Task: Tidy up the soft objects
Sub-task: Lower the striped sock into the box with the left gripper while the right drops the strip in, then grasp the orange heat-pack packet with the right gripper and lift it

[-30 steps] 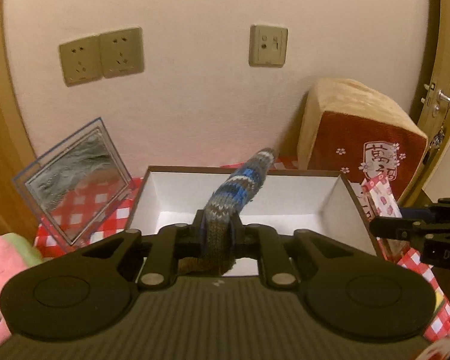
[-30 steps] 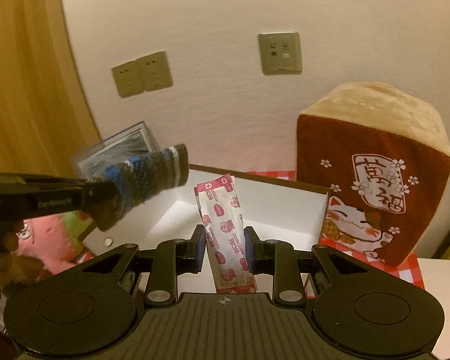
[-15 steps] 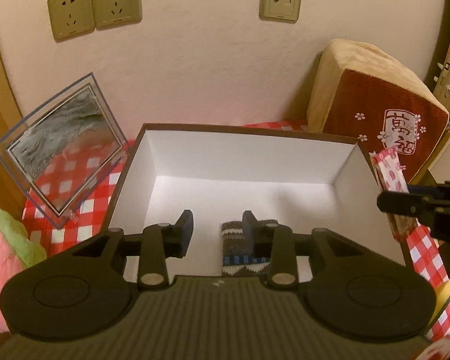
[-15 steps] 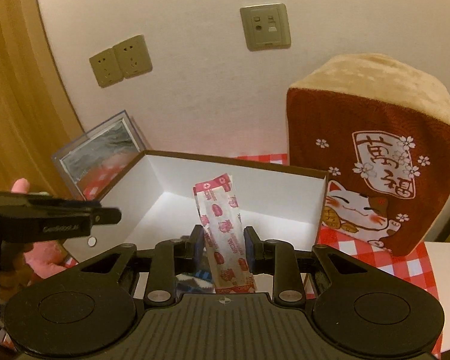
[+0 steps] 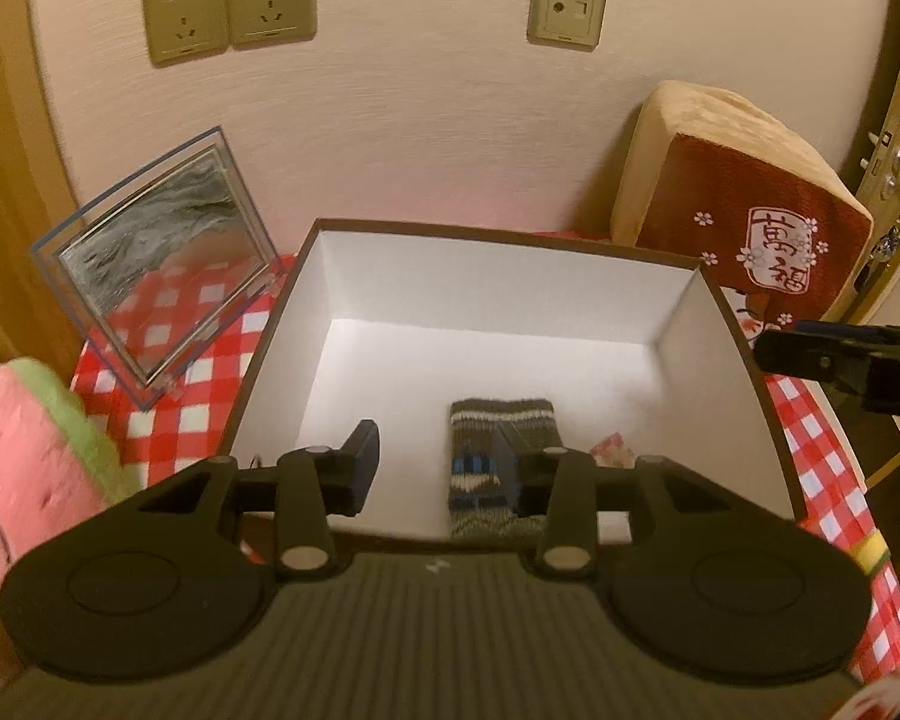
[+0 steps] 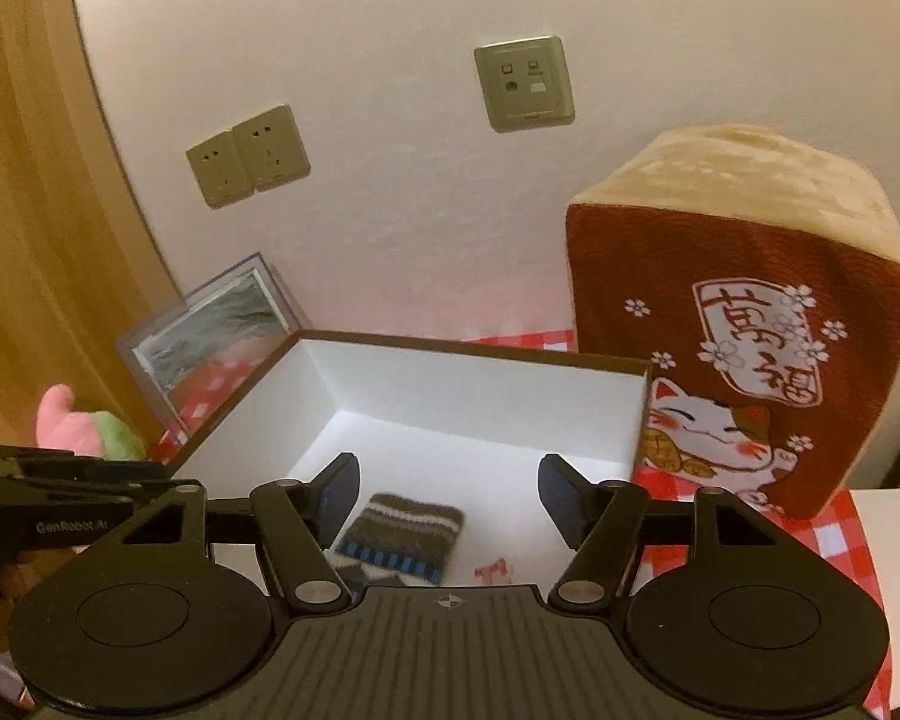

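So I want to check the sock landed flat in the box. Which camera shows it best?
The left wrist view: the sock lies lengthwise on the floor of the box, though a finger of the open left gripper covers part of it. The right wrist view shows only its cuff end, cut off by the gripper body.

The left gripper (image 5: 438,468), fingers (image 5: 363,459) spread, hangs over the knitted sock (image 5: 498,474) lying in the white box (image 5: 486,294).

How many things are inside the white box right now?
2. The knitted sock lies on the floor of the box, near the front. The red and white packet lies just right of it, mostly hidden by the gripper. More could be hidden behind the grippers.
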Tool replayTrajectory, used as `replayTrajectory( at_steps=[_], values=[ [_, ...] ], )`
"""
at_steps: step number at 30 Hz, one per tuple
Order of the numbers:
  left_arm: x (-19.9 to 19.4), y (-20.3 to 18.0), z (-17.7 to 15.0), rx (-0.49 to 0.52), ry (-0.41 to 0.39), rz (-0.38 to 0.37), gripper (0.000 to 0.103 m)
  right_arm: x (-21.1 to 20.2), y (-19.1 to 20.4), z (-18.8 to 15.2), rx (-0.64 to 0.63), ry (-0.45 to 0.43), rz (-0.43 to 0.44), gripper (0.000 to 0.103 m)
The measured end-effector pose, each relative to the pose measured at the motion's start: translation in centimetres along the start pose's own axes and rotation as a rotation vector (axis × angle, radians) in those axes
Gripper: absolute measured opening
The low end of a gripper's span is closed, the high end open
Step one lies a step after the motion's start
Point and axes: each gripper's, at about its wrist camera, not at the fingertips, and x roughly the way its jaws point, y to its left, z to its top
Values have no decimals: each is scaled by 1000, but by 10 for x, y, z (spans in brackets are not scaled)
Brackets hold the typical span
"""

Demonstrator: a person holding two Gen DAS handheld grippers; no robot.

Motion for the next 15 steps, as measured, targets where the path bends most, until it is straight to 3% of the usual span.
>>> replayTrajectory(
  at_steps=[15],
  values=[
    [-62, 11, -63, -42, 34, 16, 39, -74, 4, -63, 52, 25, 31, 66]
  ],
)
